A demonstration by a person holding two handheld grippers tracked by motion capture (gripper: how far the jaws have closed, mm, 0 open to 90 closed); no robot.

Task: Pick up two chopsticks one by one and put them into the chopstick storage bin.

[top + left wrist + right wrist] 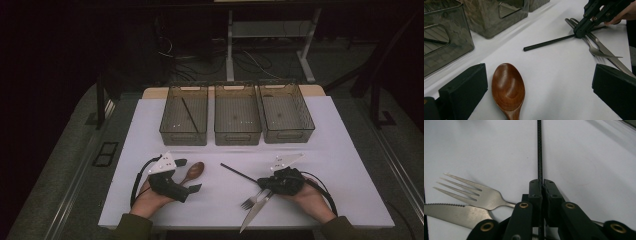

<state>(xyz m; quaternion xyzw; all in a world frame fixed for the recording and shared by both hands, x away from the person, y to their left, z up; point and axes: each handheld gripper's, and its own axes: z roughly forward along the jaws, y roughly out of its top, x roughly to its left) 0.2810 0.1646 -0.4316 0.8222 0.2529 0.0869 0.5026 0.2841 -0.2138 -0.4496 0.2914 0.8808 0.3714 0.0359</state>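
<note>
**Black chopstick pinched by the right gripper; left gripper spread wide beside the wooden spoon**

The middle bin (237,114) of three translucent bins at the far side of the white table (340,165) is taken as the landmark. A second dark stick (189,114) is seen lying slantwise in the bin to its left (183,114); the bin to its right (286,112) is too dim for its contents to be made out.

Nearer the person than the middle bin and to its right, the right gripper (262,183) is held with its jaws pressed together on a black chopstick (238,173), whose free end is pointed back toward the landmark. The gripped end is hidden between the jaws in the right gripper view. A fork (475,193) and a serrated knife (454,213) are seen lying side by side just beside the jaws, their handles covered by the gripper.

Nearer than the middle bin and to its left, the left gripper (187,175) is held with its jaws far apart and nothing between them. A wooden spoon (508,89) is seen lying by one jaw; its handle is cut off at the frame edge.
</note>
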